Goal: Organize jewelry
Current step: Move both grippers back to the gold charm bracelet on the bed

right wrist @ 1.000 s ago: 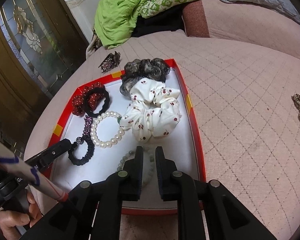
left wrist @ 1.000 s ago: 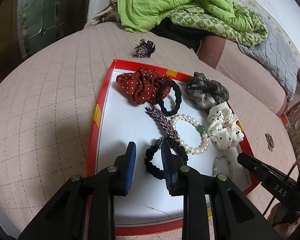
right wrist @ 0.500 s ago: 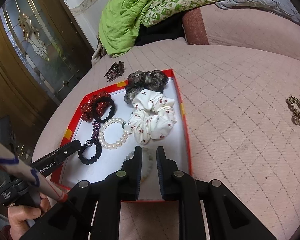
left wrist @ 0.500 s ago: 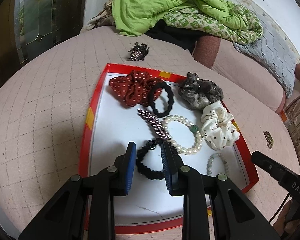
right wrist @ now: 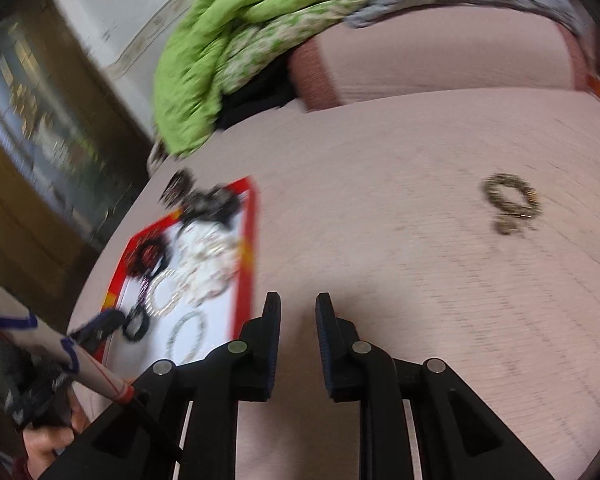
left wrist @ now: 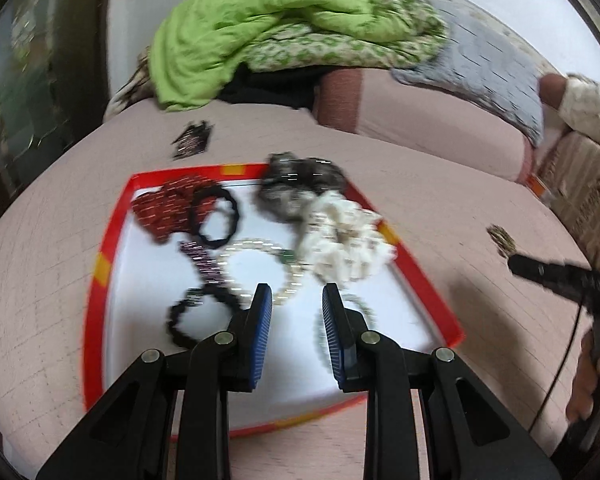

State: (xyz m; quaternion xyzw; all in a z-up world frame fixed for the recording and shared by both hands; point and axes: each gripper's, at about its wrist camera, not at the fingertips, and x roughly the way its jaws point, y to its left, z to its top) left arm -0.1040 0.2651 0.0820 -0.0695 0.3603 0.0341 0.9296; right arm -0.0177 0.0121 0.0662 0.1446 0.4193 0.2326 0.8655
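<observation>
Jewelry and hair ties lie in the red tray (left wrist: 100, 268) on the pink bed (right wrist: 380, 240); a gold piece (right wrist: 510, 202) lies apart. Left tool (left wrist: 296, 304), jaws parted and empty, now hangs over the tray's right half. Right tool (right wrist: 298, 312), jaws just opening with nothing between them, has swung off the tray toward the gold piece.

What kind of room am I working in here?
Likely a bedroom: a quilted pink mattress, a heap of green bedding at the far end, and a red tray of hair accessories on the bed.
</observation>
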